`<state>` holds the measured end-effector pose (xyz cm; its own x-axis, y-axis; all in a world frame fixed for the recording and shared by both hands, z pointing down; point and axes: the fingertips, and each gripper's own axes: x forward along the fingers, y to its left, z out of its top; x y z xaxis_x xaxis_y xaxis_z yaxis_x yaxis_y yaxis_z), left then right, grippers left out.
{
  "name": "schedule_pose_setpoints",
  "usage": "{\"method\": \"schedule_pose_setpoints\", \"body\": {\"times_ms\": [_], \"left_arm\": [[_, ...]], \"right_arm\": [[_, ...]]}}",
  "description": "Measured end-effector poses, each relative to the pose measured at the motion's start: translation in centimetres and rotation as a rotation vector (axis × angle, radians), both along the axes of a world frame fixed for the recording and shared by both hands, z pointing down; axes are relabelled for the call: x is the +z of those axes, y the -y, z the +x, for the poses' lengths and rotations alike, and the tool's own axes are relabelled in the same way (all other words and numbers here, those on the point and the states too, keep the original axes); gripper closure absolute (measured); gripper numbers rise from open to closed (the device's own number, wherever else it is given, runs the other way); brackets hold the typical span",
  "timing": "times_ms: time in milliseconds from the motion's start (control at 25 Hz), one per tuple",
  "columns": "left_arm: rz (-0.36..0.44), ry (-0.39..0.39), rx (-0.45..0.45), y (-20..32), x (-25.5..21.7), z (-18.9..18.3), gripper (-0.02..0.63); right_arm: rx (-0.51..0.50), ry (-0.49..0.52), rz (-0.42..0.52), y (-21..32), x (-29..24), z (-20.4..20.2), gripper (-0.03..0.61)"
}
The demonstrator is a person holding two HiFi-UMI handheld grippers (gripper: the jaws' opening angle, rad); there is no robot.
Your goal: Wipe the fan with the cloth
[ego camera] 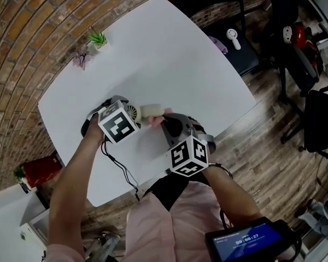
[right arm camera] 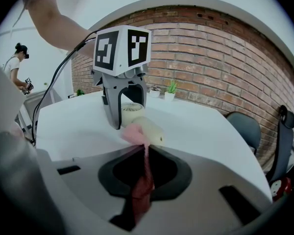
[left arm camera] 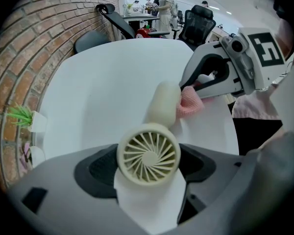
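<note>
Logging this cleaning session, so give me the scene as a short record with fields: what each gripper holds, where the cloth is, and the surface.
left gripper: shut on fan, round head between jaws
right gripper: shut on pink cloth
cloth contact: bunched against the fan's handle
surface: white table, potted plant near its far-left edge

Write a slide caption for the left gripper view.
Left tongs grip the cream fan by its head; right tongs hold a pink cloth against its handle, over a white table.

Cloth (left arm camera: 190, 103) just right of fan (left arm camera: 149, 154)
</note>
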<state>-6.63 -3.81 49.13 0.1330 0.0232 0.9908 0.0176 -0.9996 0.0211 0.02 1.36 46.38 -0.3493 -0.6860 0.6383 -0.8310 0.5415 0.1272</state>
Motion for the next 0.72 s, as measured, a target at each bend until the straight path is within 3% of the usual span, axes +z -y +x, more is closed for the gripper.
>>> {"method": "schedule_pose_setpoints", "body": {"times_ms": [720], "left_arm": [[0.007, 0.023, 0.041, -0.2, 0.0, 0.1, 0.241]], "right_arm": [[0.092, 0.083, -0.036, 0.3, -0.3, 2.1, 0.552]]}}
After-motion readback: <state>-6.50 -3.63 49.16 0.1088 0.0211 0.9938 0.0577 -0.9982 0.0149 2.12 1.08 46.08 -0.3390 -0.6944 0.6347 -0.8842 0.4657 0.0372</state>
